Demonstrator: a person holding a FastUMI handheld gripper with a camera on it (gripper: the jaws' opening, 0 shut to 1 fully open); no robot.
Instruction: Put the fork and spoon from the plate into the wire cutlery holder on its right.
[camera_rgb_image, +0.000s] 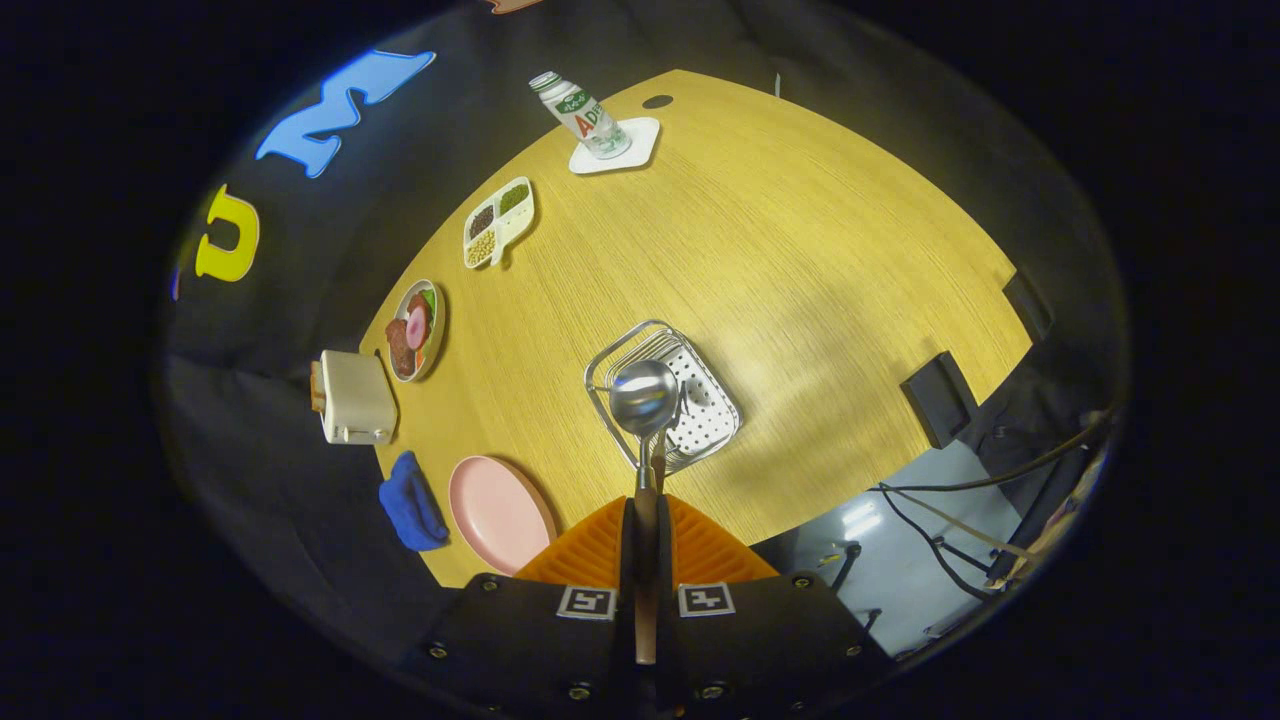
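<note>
My gripper is shut on the spoon, its orange fingers pressed on the wooden handle. The shiny bowl of the spoon points ahead and hangs over the wire cutlery holder, a steel basket with a perforated bottom on the wooden table. A dark utensil, probably the fork, lies inside the holder just right of the spoon bowl. The pink plate lies to the left of the fingers, bare on top.
A blue cloth lies beside the plate. Further along the table's left side stand a cream toaster, a plate of food and a divided dish. A bottle stands on a white coaster at the far end. Cables run over the floor on the right.
</note>
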